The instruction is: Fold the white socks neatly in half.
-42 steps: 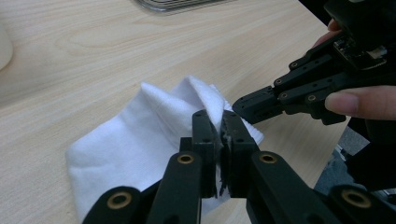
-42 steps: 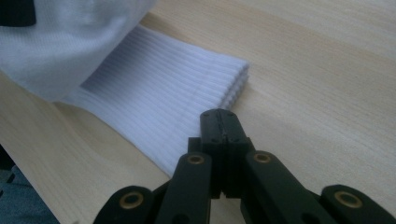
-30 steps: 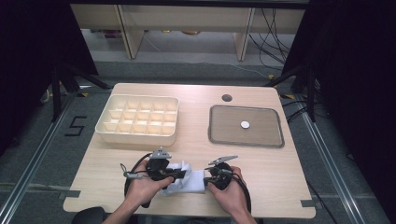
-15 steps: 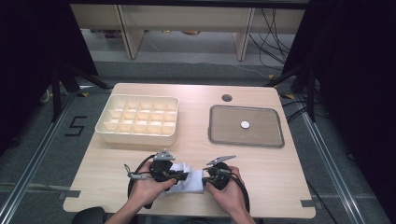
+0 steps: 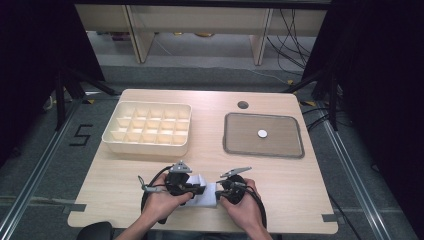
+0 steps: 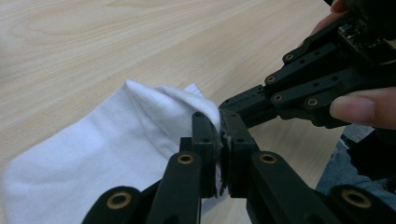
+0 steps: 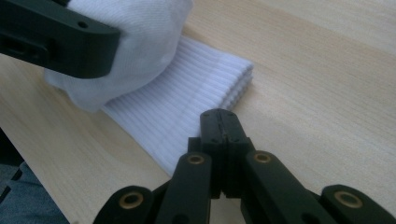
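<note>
Sock (image 6: 116, 140) fold pinched in left claw (image 6: 219, 140).

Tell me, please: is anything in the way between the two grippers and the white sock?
Nothing visible is in the way. The left gripper is already shut on a fold of the white sock, and the right gripper is shut at its ribbed cuff, on the table.

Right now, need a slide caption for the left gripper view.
Left hand-held gripper shut on a fold of white sock on the wooden table.
</note>
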Demonstrator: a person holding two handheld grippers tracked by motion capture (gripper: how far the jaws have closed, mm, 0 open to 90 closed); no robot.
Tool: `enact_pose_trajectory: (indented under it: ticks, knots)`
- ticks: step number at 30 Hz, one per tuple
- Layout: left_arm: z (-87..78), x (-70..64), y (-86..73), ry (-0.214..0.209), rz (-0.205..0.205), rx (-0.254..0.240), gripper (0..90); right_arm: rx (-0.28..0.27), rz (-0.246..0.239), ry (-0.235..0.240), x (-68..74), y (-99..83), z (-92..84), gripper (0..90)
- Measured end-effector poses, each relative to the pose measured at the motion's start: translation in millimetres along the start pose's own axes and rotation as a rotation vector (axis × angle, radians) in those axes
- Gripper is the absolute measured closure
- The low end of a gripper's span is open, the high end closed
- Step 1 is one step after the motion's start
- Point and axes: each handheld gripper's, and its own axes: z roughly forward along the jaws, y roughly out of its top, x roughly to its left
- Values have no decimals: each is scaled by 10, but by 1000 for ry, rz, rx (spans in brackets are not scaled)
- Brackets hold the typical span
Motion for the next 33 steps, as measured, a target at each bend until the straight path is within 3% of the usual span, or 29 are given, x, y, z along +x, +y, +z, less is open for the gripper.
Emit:
enact_pose_trajectory:
  ticks: [25,33]
  knots:
    - [177,-46,-30,-9,8,17,838,19,12,-3,33,-9,1,900]
    - [251,-43,-61,-31,7,30,813,16,11,2,36,-9,6,900]
